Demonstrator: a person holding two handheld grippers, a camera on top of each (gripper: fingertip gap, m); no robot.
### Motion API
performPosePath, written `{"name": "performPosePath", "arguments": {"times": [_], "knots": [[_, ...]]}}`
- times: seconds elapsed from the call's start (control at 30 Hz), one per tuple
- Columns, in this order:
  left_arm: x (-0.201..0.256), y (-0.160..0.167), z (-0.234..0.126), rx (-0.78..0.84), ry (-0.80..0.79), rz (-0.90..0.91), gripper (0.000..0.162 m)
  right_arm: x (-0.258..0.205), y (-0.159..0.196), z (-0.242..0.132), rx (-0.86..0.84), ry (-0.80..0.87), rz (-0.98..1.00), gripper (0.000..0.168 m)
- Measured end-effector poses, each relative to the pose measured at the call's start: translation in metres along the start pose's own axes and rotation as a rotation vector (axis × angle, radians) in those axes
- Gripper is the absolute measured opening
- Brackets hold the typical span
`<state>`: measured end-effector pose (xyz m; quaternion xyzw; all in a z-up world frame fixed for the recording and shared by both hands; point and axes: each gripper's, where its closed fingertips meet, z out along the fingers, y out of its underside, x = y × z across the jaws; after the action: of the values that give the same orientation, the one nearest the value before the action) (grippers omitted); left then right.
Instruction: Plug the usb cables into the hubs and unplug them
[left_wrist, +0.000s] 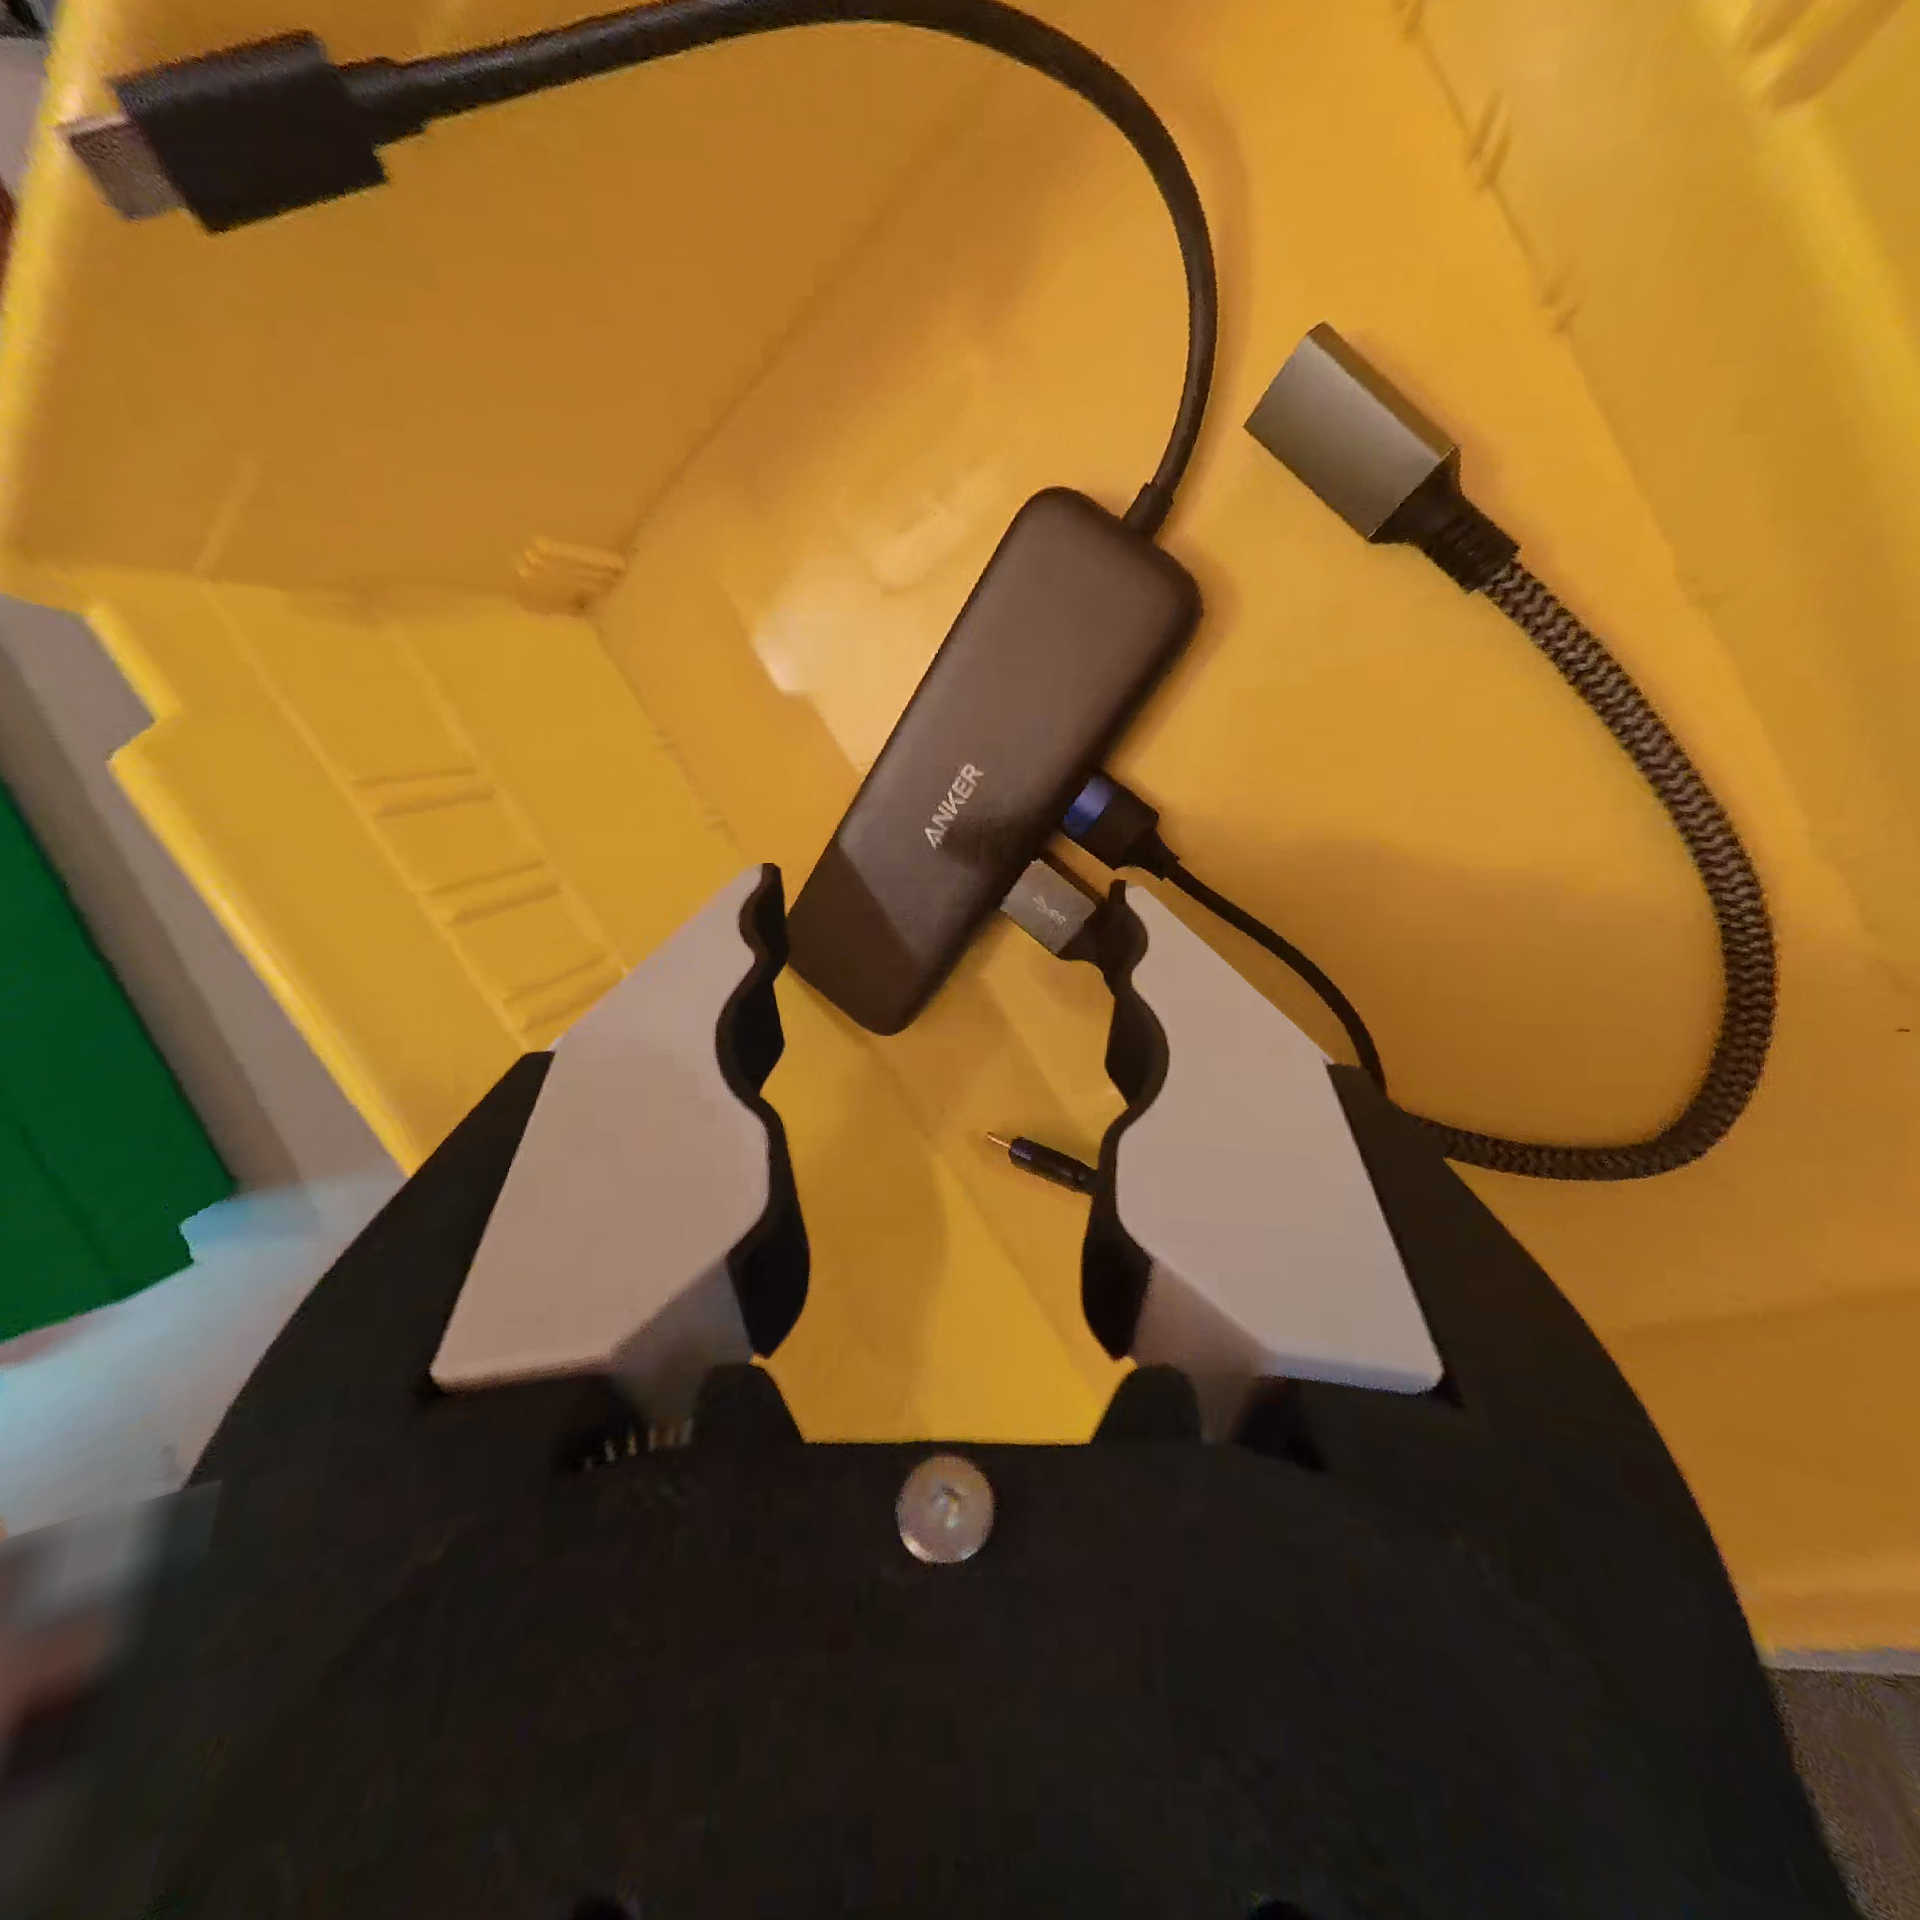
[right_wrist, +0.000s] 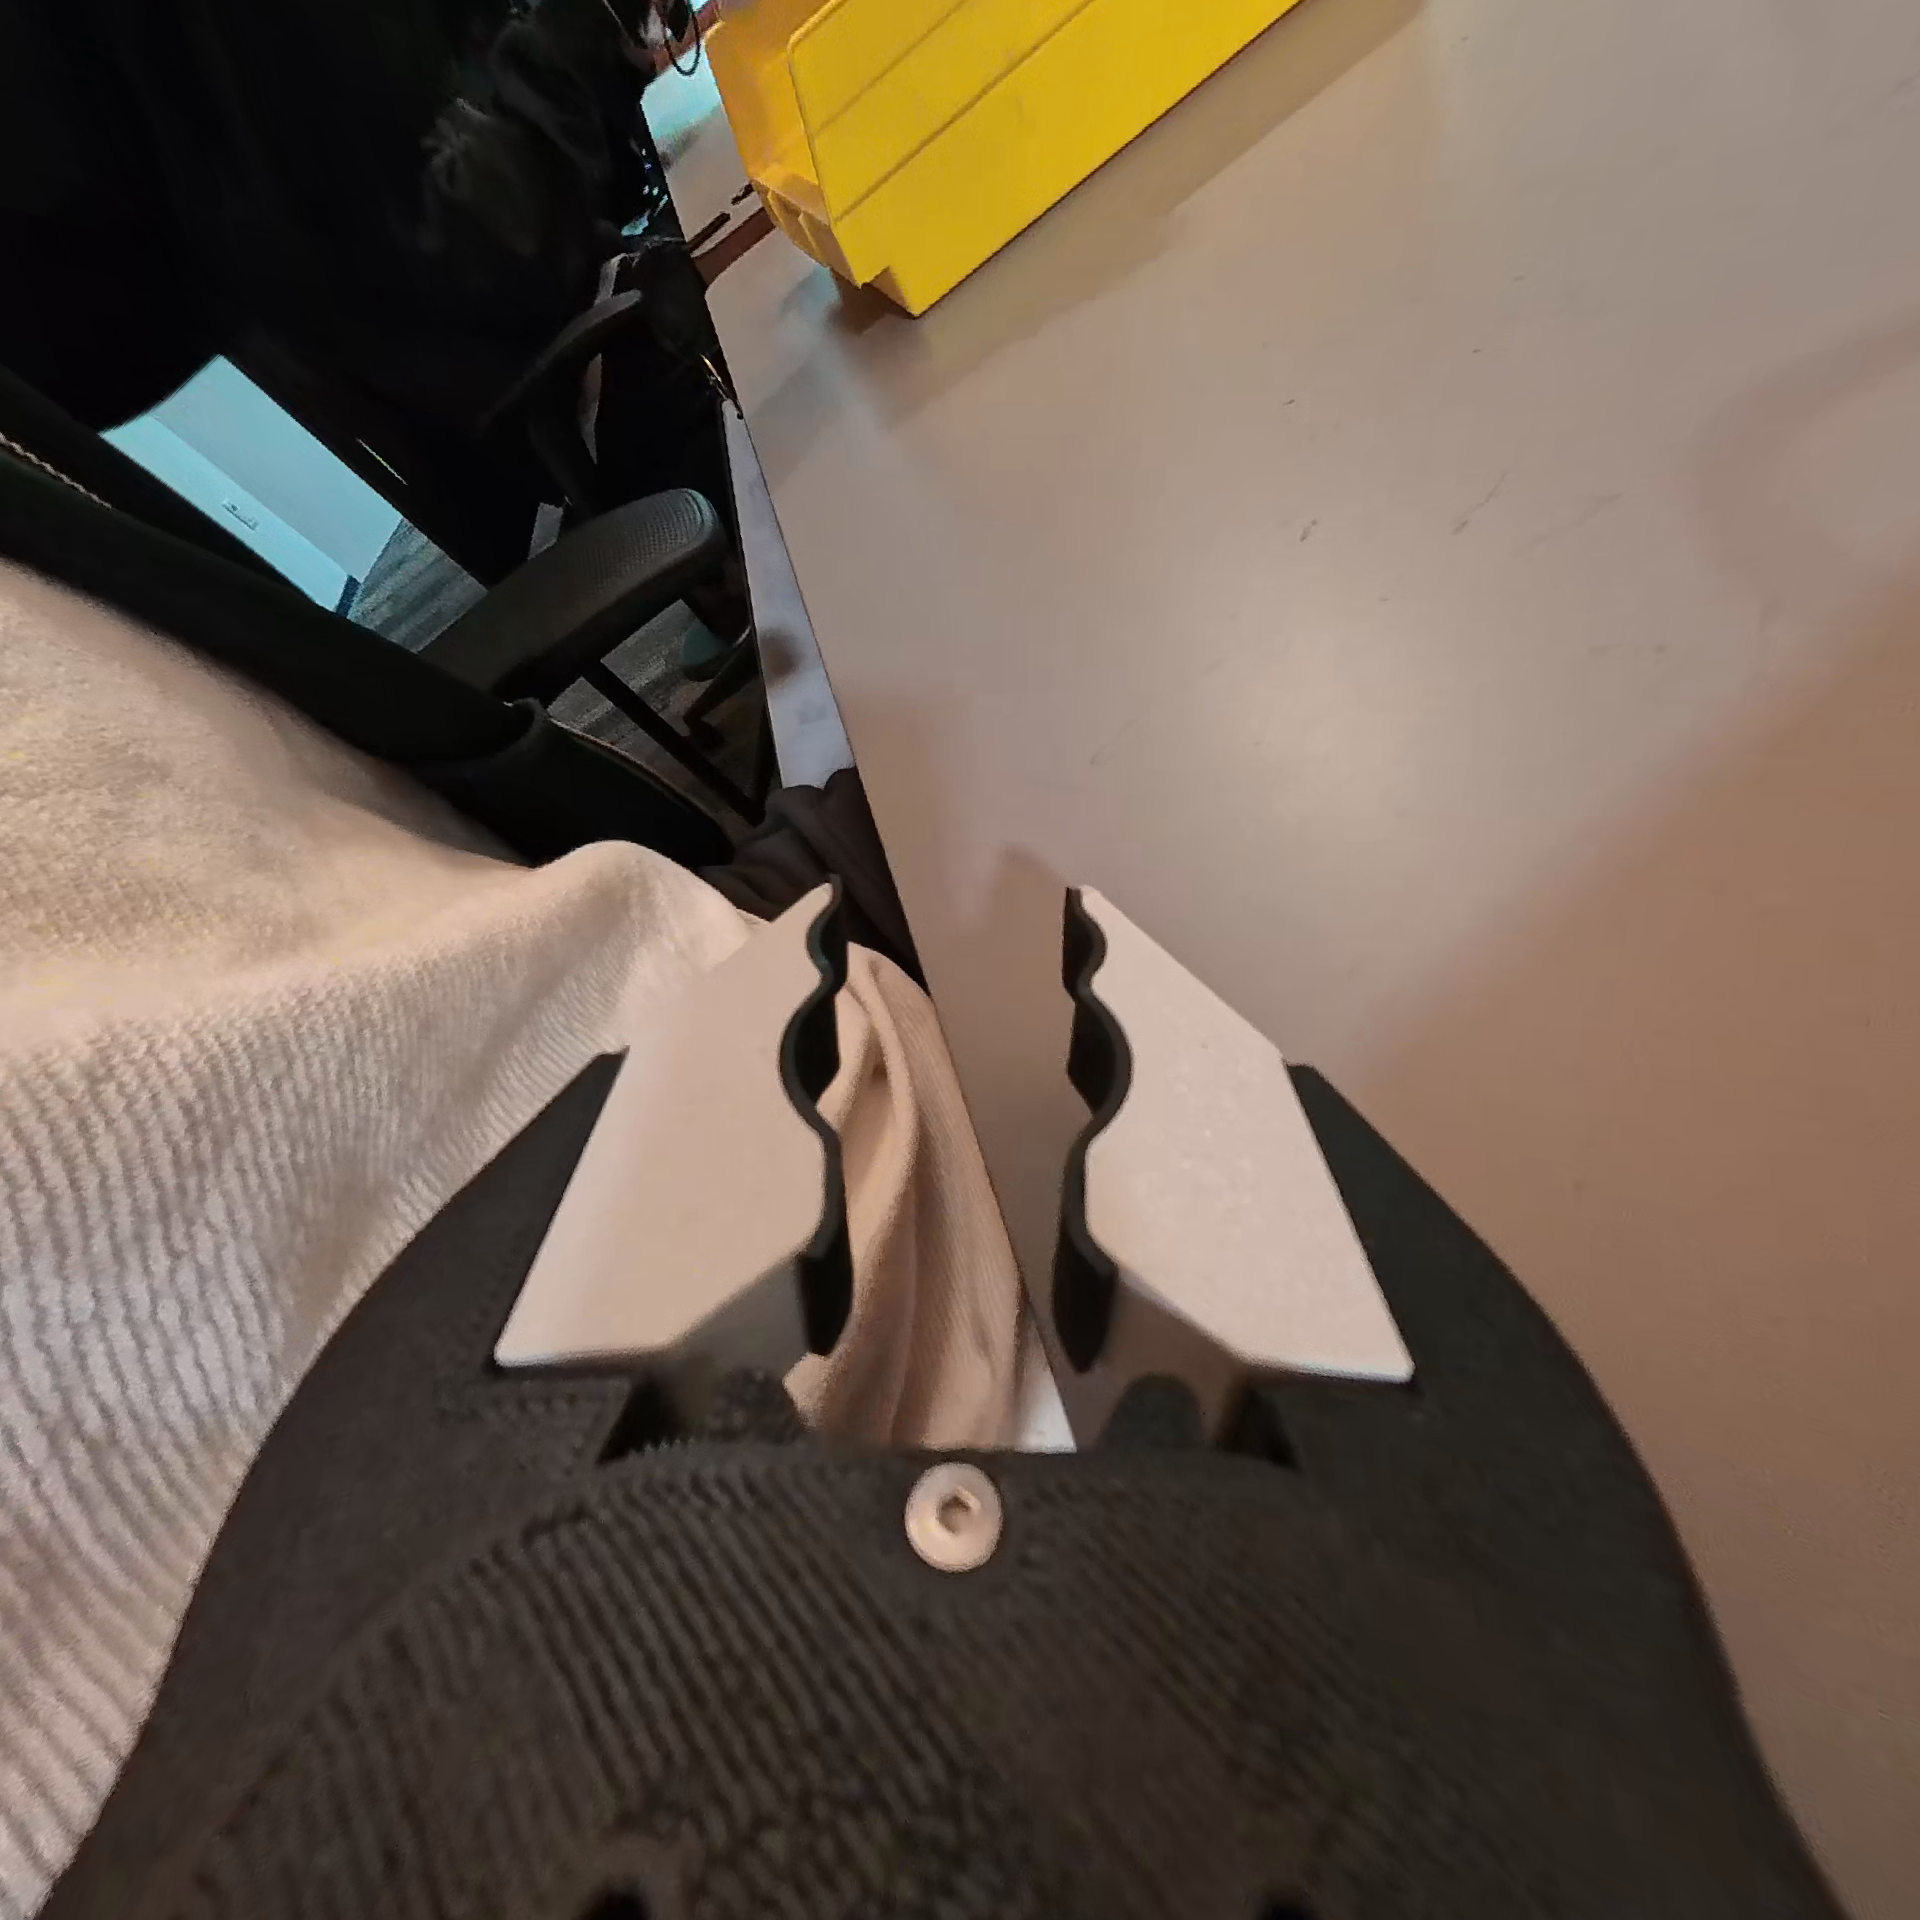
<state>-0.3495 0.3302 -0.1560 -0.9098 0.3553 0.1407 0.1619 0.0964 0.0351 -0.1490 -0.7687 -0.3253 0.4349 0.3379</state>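
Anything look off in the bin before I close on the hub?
Nothing damaged. The hub lies askew on the yellow bin floor, two plugs in its side. A small loose plug lies unplugged between the open left gripper fingers. The right gripper hangs open at the table edge, idle.

Left wrist view close above yellow bin (left_wrist: 436, 436); right view low along table (right_wrist: 1351, 623).
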Motion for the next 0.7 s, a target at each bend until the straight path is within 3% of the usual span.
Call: {"name": "performPosePath", "arguments": {"times": [0.1, 0.23, 0.27, 0.3, 0.33, 0.5, 0.7], "knots": [[-0.001, -0.009, 0.014, 0.006, 0.029, 0.024, 0.062, 0.002, 0.001, 0.002, -0.009, 0.008, -0.003, 0.040], [0.011, -0.034, 0.021, 0.083, 0.159, -0.084, 0.041, 0.005, 0.004, 0.005, -0.031, 0.029, -0.012, 0.040], [0.017, -0.036, 0.022, 0.086, 0.205, -0.096, 0.043, 0.006, 0.004, 0.005, -0.034, 0.036, -0.015, 0.039], [0.025, -0.034, 0.024, 0.062, 0.257, -0.095, 0.063, 0.007, 0.004, 0.005, -0.037, 0.043, -0.018, 0.039], [0.026, -0.034, 0.026, 0.061, 0.256, -0.074, 0.069, 0.008, 0.005, 0.005, -0.040, 0.050, -0.022, 0.039], [0.028, -0.042, 0.030, 0.101, 0.286, -0.068, 0.073, 0.012, 0.006, 0.005, -0.050, 0.083, -0.036, 0.039], [0.034, -0.052, 0.032, 0.157, 0.341, -0.148, 0.060, 0.013, 0.004, 0.002, -0.034, 0.090, -0.034, 0.037]]}}
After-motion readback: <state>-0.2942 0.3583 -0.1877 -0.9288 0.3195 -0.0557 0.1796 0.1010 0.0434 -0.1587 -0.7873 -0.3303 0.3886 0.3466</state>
